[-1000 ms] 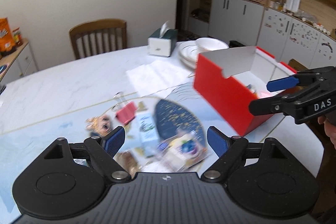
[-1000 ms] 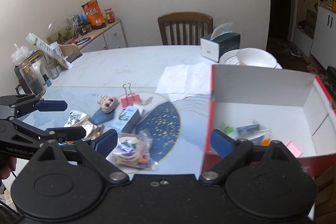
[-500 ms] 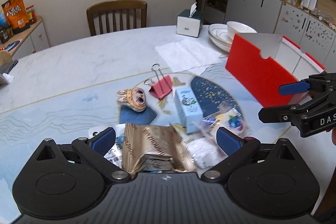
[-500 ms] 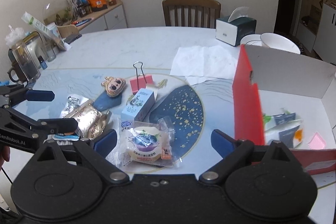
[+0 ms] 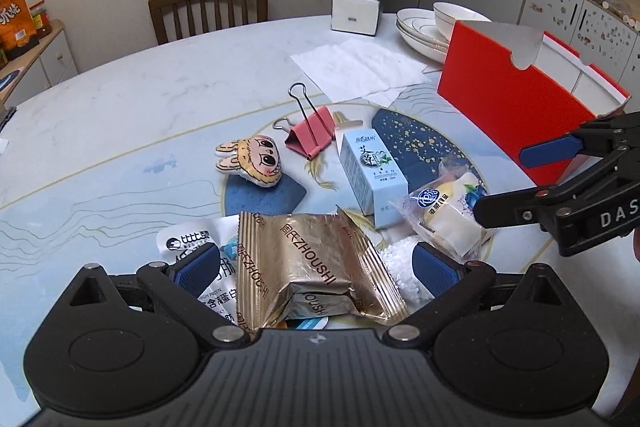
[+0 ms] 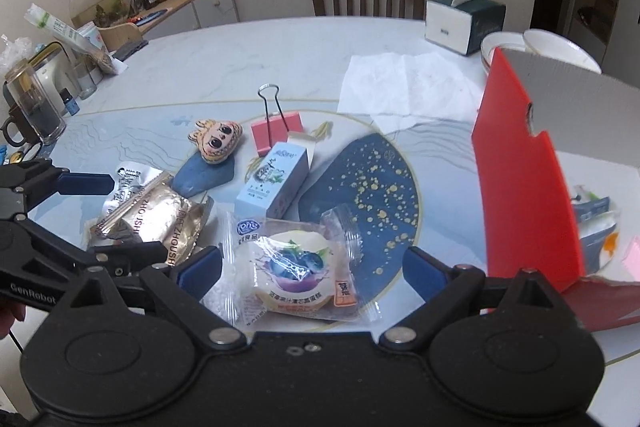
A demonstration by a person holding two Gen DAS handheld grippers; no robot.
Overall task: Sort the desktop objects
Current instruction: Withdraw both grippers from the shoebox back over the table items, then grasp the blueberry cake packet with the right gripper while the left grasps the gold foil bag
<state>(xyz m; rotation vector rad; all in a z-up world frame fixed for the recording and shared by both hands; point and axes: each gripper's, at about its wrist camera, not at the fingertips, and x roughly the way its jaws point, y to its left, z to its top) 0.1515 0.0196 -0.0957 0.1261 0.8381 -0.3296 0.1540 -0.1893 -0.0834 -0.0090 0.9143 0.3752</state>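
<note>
My left gripper (image 5: 316, 263) is open, its jaws on either side of a gold foil snack packet (image 5: 312, 267), also in the right wrist view (image 6: 156, 219). My right gripper (image 6: 312, 265) is open around a clear-wrapped blueberry cake (image 6: 300, 267), also seen in the left wrist view (image 5: 448, 215). Beyond lie a pale blue carton (image 5: 370, 171), a pink binder clip (image 5: 312, 135), a cartoon-face charm (image 5: 252, 161) and a white sachet (image 5: 192, 243). A red box (image 6: 532, 187) stands at the right and holds a few items (image 6: 596, 223).
White napkins (image 5: 360, 67), a tissue box (image 5: 356, 9) and stacked bowls (image 5: 436, 21) sit at the far side of the table. A wooden chair (image 5: 208, 7) stands behind. A glass jar (image 6: 34, 103) and clutter stand at the far left edge.
Both grippers moved left, away from the red box, and came down over the pile. The left now straddles the gold packet and the right the blueberry cake. Both stayed open.
</note>
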